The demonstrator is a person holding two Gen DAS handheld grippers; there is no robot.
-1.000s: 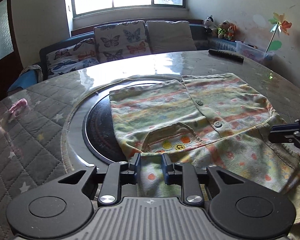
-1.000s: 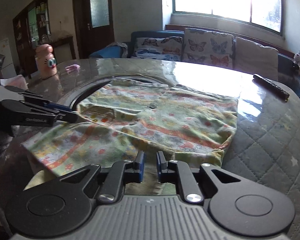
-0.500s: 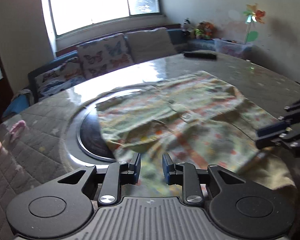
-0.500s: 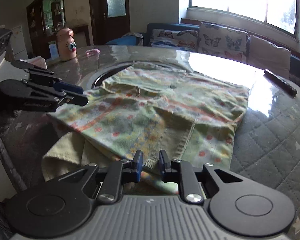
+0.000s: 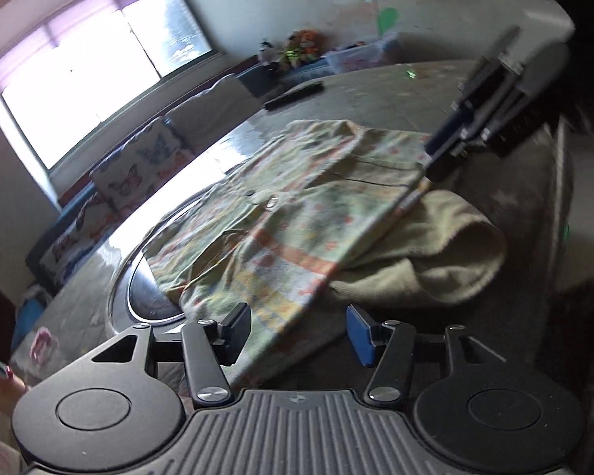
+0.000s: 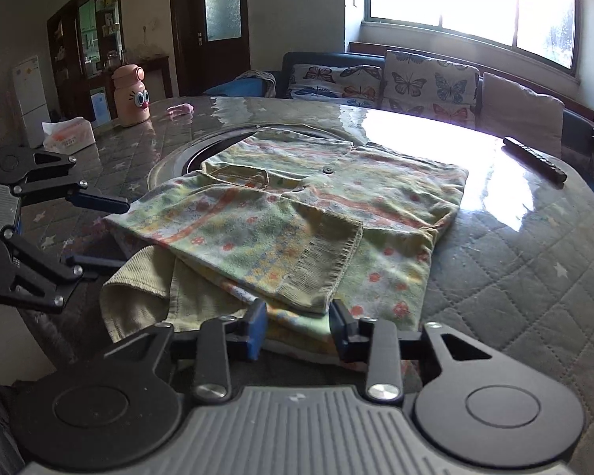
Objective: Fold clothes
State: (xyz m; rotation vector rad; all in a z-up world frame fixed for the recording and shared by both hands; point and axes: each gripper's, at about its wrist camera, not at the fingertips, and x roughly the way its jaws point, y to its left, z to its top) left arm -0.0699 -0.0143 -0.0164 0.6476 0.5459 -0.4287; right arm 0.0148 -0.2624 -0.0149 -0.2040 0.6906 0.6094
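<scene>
A patterned green-and-orange child's shirt [image 6: 297, 206] lies on the round table, its near part folded over toward the buttons; it also shows in the left wrist view [image 5: 297, 213]. A plain yellowish ribbed part [image 5: 435, 253] sticks out from under the fold at the near edge. My left gripper [image 5: 297, 332] is open, its jaws wide on either side of the shirt's near corner. It also shows in the right wrist view [image 6: 95, 233] at the shirt's left edge. My right gripper [image 6: 297, 326] is open at the folded sleeve cuff. It shows in the left wrist view [image 5: 435, 158] at the shirt's far right edge.
The table [image 6: 534, 257] has a quilted grey cover and a dark round inset [image 6: 202, 158] under the shirt's far left. A remote [image 6: 534, 160], a peach cartoon bottle [image 6: 130, 95], a tissue pack [image 6: 67, 132] and a pink item [image 6: 180, 109] sit around it. A sofa stands behind.
Both grippers were shut on the shirt's near edge, carried it over into a fold, and have now opened and let go. The left wrist view has tilted.
</scene>
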